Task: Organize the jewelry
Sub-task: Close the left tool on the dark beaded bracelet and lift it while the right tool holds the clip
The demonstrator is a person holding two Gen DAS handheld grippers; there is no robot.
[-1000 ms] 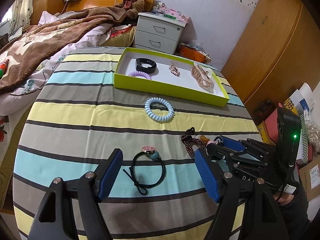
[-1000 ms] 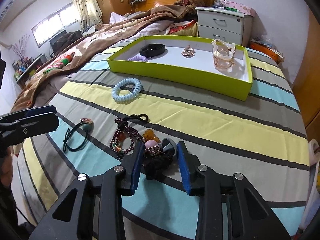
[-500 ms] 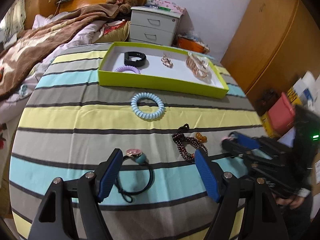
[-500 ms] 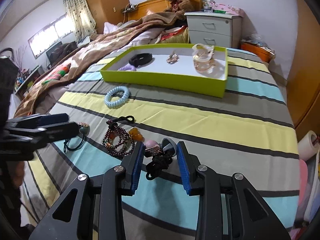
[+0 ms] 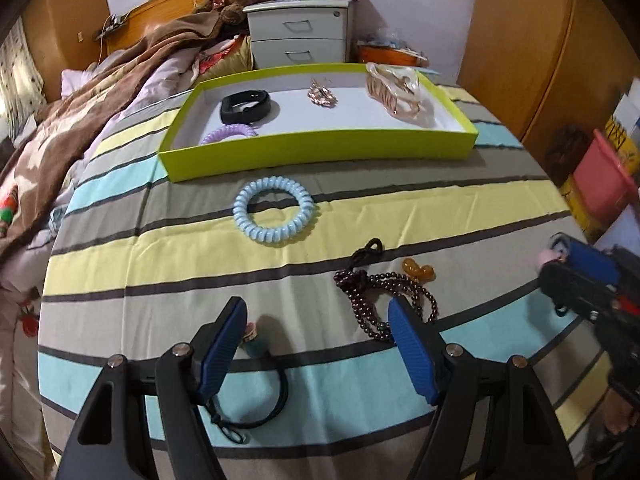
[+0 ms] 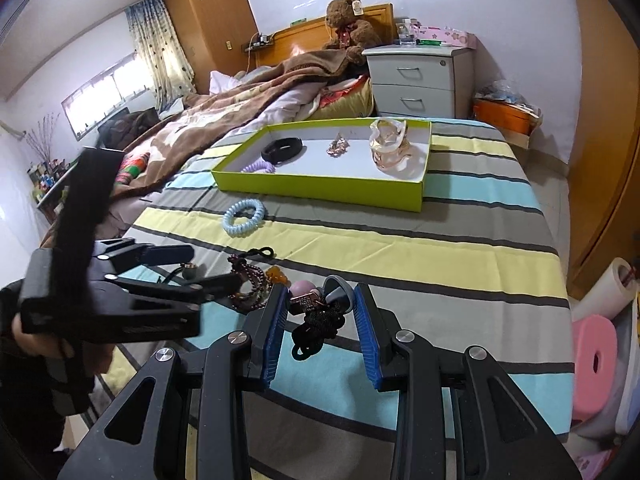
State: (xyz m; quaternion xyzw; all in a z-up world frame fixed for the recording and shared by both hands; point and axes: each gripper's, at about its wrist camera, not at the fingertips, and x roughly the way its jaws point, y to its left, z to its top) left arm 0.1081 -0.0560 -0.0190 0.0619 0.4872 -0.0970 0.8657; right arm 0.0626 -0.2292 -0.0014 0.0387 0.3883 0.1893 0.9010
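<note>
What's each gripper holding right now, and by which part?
The right gripper holds the charm hair tie, pinched at its charm cluster, black cord dangling below. The left gripper is open and holds nothing.

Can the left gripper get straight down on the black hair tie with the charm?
Probably yes. The left gripper is open, with the black hair tie lying flat between its fingers; nothing covers it, and the bead bracelet lies apart.

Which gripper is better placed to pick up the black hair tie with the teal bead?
Left. The left gripper is open and straddles the black hair tie on the striped cloth. The right gripper is shut on a charm hair tie, so it is occupied.
</note>
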